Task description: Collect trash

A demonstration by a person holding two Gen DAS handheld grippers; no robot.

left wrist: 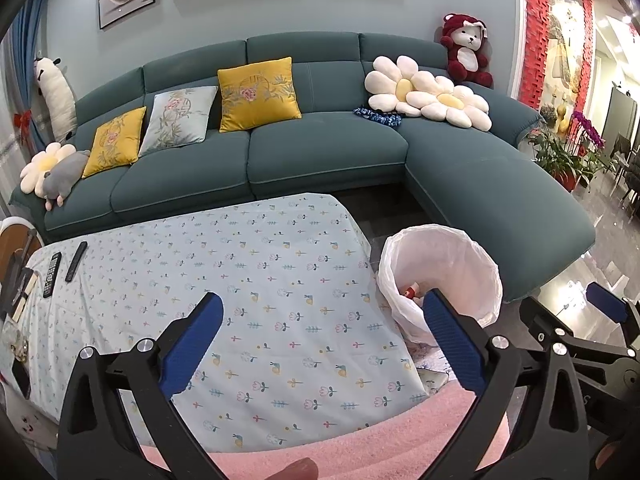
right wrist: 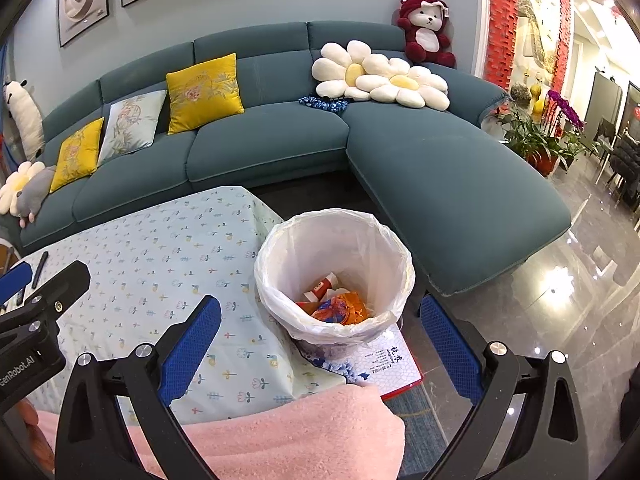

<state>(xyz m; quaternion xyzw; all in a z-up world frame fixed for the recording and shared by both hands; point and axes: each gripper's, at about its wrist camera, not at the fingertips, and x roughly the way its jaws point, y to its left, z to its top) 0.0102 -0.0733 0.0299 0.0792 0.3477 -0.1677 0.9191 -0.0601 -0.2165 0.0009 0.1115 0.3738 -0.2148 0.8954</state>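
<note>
Judging by its crumpled look, the trash (right wrist: 334,304) is light, soft wrapper stuff, orange, red and blue, that should crush under a light pinch and may slip if taken by a glossy flat face; a bunched fold looks the safest place to grip. It lies at the bottom of the bin (right wrist: 280,248), straight ahead of the right gripper (right wrist: 326,316) and just below its spread, empty fingers. How many pieces are in the heap I cannot tell, at least three colours show. One bin with one thin white liner (right wrist: 360,236) stands on a printed box (right wrist: 384,364) beside the table (left wrist: 248,264); that liner is flimsy and would tear or lift out if snagged. The left gripper (left wrist: 324,326) is also spread wide and holds nothing, with the tablecloth ahead between its fingers and the bin by its right finger. Two remotes (left wrist: 64,266) lie far ahead to its left. No loose trash shows on the cloth, so collecting looks nearly done.
</note>
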